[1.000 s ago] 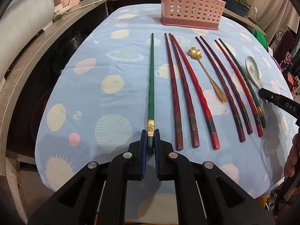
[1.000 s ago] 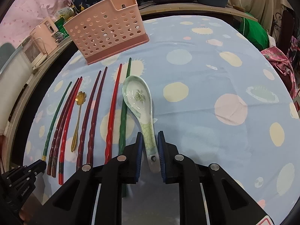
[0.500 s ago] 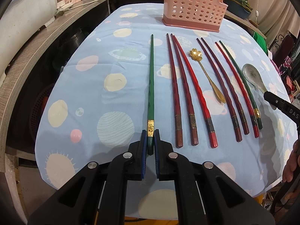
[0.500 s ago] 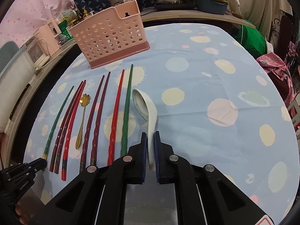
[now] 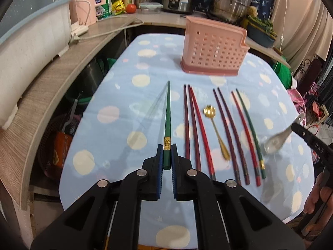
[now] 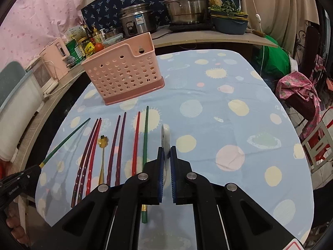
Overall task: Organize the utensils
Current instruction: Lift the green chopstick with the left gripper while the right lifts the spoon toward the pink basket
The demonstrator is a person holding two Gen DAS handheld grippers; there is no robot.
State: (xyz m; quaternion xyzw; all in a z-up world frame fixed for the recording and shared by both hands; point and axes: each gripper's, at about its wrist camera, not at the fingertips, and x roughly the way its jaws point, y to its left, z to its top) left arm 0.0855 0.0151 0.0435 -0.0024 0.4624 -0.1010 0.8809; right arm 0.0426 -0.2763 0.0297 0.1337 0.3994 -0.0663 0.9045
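Note:
My left gripper [image 5: 165, 156] is shut on the gold-banded end of a green chopstick [image 5: 167, 116] and holds it lifted above the blue tablecloth; it also shows in the right wrist view [image 6: 66, 140]. My right gripper [image 6: 165, 158] is shut on the handle of a white ceramic spoon [image 6: 165, 137], raised and turned on edge; the spoon shows blurred in the left wrist view [image 5: 276, 140]. Several red and dark chopsticks [image 5: 194, 123], a second green chopstick [image 5: 249, 129] and a gold spoon [image 5: 216, 133] lie in a row on the cloth. A pink perforated utensil basket [image 5: 214, 50] stands behind them.
A wooden counter [image 5: 52, 95] curves along the left with a white-and-blue bin [image 5: 27, 41]. Pots and a rice cooker [image 6: 135, 23] stand on the shelf behind the table. A chair with pink cloth [image 6: 299, 91] is at the right.
Both grippers have risen. The green chopstick has come up off the cloth in my left gripper, and the white spoon has lifted and turned on edge in my right gripper.

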